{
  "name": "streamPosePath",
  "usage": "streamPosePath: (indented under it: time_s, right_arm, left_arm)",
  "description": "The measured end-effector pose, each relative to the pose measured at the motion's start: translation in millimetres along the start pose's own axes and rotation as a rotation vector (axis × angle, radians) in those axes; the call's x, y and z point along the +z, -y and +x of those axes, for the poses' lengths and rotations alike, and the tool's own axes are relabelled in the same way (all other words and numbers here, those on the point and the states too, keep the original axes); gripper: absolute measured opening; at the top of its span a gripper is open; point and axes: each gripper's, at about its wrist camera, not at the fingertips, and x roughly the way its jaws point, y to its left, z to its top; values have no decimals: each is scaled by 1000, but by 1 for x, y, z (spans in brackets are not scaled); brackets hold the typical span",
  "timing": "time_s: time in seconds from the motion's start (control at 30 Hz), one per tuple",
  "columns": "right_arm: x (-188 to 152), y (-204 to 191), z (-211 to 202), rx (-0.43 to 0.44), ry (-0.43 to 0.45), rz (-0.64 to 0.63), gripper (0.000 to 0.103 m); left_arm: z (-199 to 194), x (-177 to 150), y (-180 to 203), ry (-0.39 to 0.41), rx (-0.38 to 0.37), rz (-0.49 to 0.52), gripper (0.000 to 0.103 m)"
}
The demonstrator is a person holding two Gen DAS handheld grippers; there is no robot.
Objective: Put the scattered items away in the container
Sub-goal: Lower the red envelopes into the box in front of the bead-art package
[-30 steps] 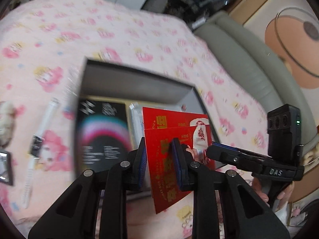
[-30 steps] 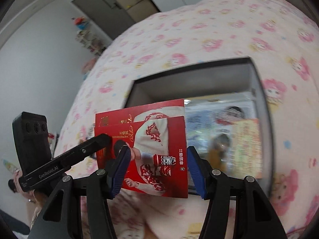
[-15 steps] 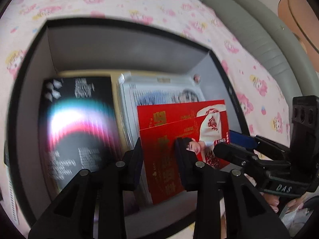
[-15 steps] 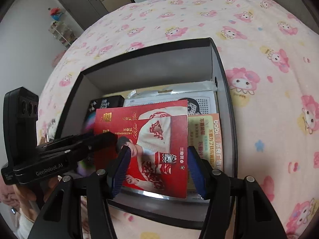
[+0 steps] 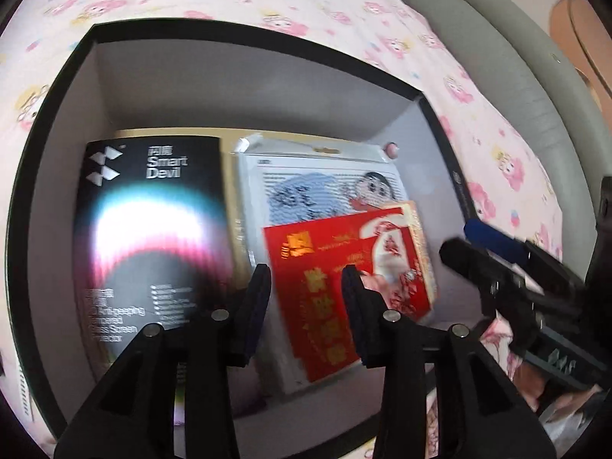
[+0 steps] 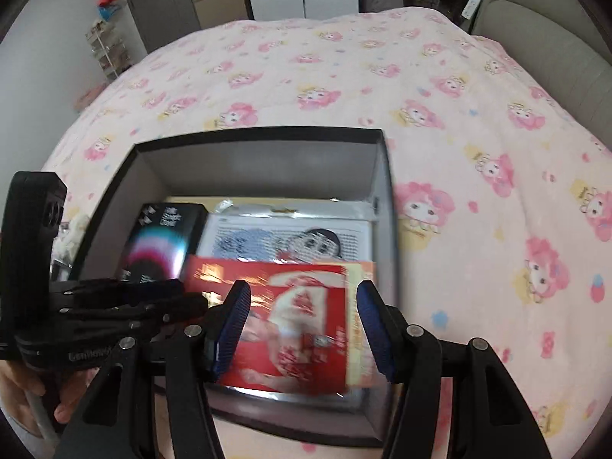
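Both the left gripper (image 5: pixel 306 298) and right gripper (image 6: pixel 302 329) hang spread apart, unclamped, above the red packet (image 5: pixel 344 267) lying in the black box (image 6: pixel 260 134) on the bed (image 6: pixel 478 153).

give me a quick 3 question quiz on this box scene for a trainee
1. True or false: the left gripper is clamped on the red packet.
2. What lies directly under the red packet: A) the black Smart Devil box, B) the white cartoon package, C) the pink bedspread?
3. Fill in: every packed item sits inside the black ____.

Key: 1. False, its jaws are apart and the packet lies loose. 2. B. 3. container.
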Motion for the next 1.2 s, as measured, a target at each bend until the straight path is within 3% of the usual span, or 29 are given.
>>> streamPosePath:
  time_s: [0.1,0.2,0.27,0.4,0.5,0.7,0.8,0.93,1.0,1.2]
  right_arm:
    - [-3,-5,9,11,-27,-13,54]
    - [-7,-4,7,-4,-26,-15,54]
    - [-8,0,5,4,-20,7,54]
    - [-7,10,2,40,-22,48,53]
    - [-4,8,7,59,-39,48,52]
    - [7,-4,17,60,-44,30,52]
    - [17,-2,19,59,-25,31,53]
    - [31,-2,34,100,-74,20,49]
    - [34,-3,44,103,-103,20,44]
    - [34,-8,82,34,-213,5,42]
  left_arm:
    - [12,0,4,-60,13,17,38]
    - [22,-4,19,-124,-55,62,38]
    - [19,-6,24,-112,-73,77,38]
    - [3,-5,12,-33,-8,22,38]
    - [9,-4,4,-59,39,-5,38]
    - [31,-8,27,-176,-63,44,38]
    - [20,-4,30,-126,-29,74,38]
    - [4,16,11,-30,5,6,35]
    - [7,21,9,-20,17,-1,30]
    - [18,30,5,-63,37,40,23]
